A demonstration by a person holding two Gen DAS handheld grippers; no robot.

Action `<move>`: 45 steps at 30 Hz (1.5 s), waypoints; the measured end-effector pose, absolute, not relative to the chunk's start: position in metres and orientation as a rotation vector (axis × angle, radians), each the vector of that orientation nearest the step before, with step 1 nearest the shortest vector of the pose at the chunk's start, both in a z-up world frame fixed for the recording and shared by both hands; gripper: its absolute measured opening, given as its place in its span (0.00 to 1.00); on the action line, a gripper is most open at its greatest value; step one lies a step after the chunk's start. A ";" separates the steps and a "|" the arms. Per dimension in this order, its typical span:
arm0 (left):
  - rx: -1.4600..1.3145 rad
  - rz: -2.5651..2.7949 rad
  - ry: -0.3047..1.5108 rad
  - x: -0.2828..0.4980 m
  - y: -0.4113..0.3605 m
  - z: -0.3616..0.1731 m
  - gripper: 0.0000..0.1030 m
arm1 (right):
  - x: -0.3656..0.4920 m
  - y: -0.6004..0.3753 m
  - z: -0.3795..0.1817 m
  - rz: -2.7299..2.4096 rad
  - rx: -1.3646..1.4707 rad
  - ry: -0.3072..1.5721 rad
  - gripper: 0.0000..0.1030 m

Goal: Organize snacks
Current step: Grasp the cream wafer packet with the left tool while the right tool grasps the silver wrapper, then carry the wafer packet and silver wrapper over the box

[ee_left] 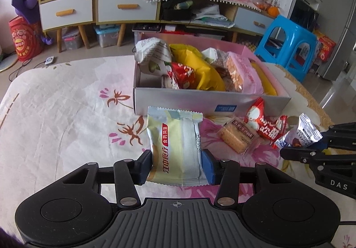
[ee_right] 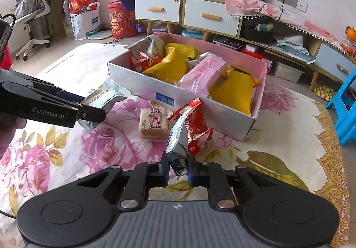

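Nearest, left gripper (ee_left: pixel 176 164): jaws parted about a packet's width and clamped on the lower sides of a pale green snack packet (ee_left: pixel 175 145), held upright, long axis pointing away toward the box, crimped top edge farthest. Right gripper (ee_right: pixel 178 169): jaws nearly together, pinching the bottom of a small silver packet (ee_right: pixel 178 150), standing on end, tilted slightly right. Just beyond, on the flowered cloth of the desk (ee_left: pixel 66 103): a clear-wrapped cracker pack (ee_right: pixel 153 123) lying flat, and a red-and-white packet (ee_right: pixel 195 128) beside it, leaning up. Farther back, an open pink-lined box (ee_right: pixel 178 96), long axis running left to right, packed with yellow bags (ee_right: pixel 173 65), a pink packet (ee_right: pixel 202 74) and red wrappers.
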State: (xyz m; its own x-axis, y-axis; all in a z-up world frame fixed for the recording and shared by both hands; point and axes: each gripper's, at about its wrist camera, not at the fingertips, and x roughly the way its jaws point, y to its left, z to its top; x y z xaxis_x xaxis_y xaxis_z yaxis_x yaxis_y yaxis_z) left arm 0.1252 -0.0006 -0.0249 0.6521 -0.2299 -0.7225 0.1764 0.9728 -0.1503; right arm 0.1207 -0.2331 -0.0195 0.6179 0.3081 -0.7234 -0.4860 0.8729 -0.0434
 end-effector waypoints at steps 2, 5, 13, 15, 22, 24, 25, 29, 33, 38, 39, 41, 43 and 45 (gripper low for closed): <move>-0.080 -0.230 0.822 0.125 0.001 -0.021 0.44 | 0.119 -0.233 -0.017 0.463 -0.244 0.774 0.05; -0.107 -0.226 0.811 0.124 0.005 -0.015 0.44 | 0.116 -0.233 -0.010 0.466 -0.236 0.758 0.05; -0.155 -0.226 0.762 0.122 0.004 0.005 0.44 | 0.117 -0.232 0.006 0.449 -0.197 0.718 0.05; -0.162 -0.219 0.751 0.124 0.001 0.009 0.44 | 0.120 -0.230 0.013 0.435 -0.188 0.698 0.05; -0.178 -0.212 0.704 0.137 -0.017 0.020 0.44 | 0.142 -0.233 0.030 0.347 -0.125 0.650 0.05; -0.183 -0.212 0.697 0.142 -0.021 0.020 0.44 | 0.152 -0.234 0.029 0.329 -0.098 0.656 0.05; -0.186 -0.212 0.694 0.144 -0.022 0.020 0.44 | 0.154 -0.234 0.028 0.324 -0.085 0.659 0.05; -0.202 -0.201 0.685 0.154 -0.023 0.019 0.44 | 0.165 -0.232 0.027 0.332 -0.033 0.669 0.05; -0.233 -0.190 0.680 0.167 -0.018 0.017 0.44 | 0.177 -0.228 0.025 0.355 0.016 0.685 0.05; -0.250 -0.198 0.666 0.185 -0.012 0.019 0.44 | 0.191 -0.217 0.020 0.394 0.027 0.715 0.05; -0.248 -0.199 0.663 0.189 -0.011 0.020 0.44 | 0.193 -0.216 0.019 0.405 0.030 0.721 0.05; -0.240 -0.201 0.660 0.197 -0.011 0.021 0.44 | 0.197 -0.212 0.018 0.423 0.034 0.732 0.05; -0.231 -0.202 0.655 0.204 -0.012 0.021 0.44 | 0.202 -0.209 0.017 0.432 0.035 0.740 0.05; -0.226 -0.201 0.652 0.212 -0.013 0.021 0.44 | 0.207 -0.207 0.015 0.438 0.038 0.747 0.06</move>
State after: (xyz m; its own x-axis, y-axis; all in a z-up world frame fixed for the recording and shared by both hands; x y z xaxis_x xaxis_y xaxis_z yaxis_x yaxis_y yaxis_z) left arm 0.2117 -0.0131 0.0213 0.7772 -0.2544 -0.5755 0.1132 0.9562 -0.2699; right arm 0.2066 -0.2073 0.0152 0.6476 0.3986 -0.6494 -0.3722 0.9091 0.1868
